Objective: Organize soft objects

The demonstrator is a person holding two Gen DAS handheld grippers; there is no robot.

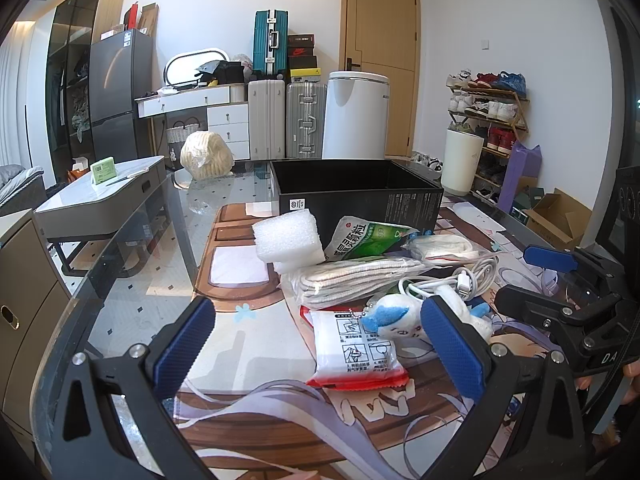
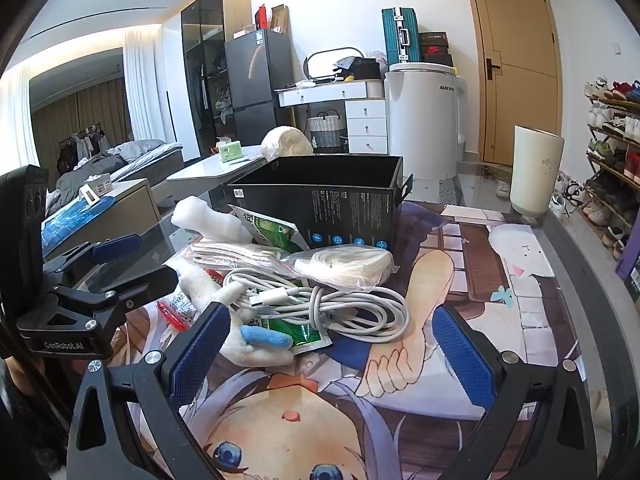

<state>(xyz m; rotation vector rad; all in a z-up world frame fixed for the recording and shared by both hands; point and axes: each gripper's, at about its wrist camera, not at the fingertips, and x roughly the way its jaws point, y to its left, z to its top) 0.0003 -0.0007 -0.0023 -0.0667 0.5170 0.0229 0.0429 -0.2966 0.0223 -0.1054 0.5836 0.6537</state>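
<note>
A pile of soft things lies on the anime-print mat (image 1: 248, 408) in front of an open black box (image 1: 356, 192). In the left wrist view: white foam block (image 1: 289, 237), green packet (image 1: 364, 236), bagged striped cloth (image 1: 352, 280), red-and-white wipe pack (image 1: 356, 352), small white-and-blue plush (image 1: 394, 318), coiled white cable (image 1: 460, 276). My left gripper (image 1: 320, 344) is open, with the wipe pack between its fingers. My right gripper (image 2: 332, 352) is open just short of the cable (image 2: 332, 304) and plush (image 2: 256, 340). The box (image 2: 320, 208) stands behind them.
The glass table edge (image 1: 120, 280) curves along the left. A white bin (image 2: 536, 168) stands past the table's far right corner. A bagged cream bundle (image 1: 206, 155) sits at the far end. Suitcases, a shoe rack and a door are in the room behind.
</note>
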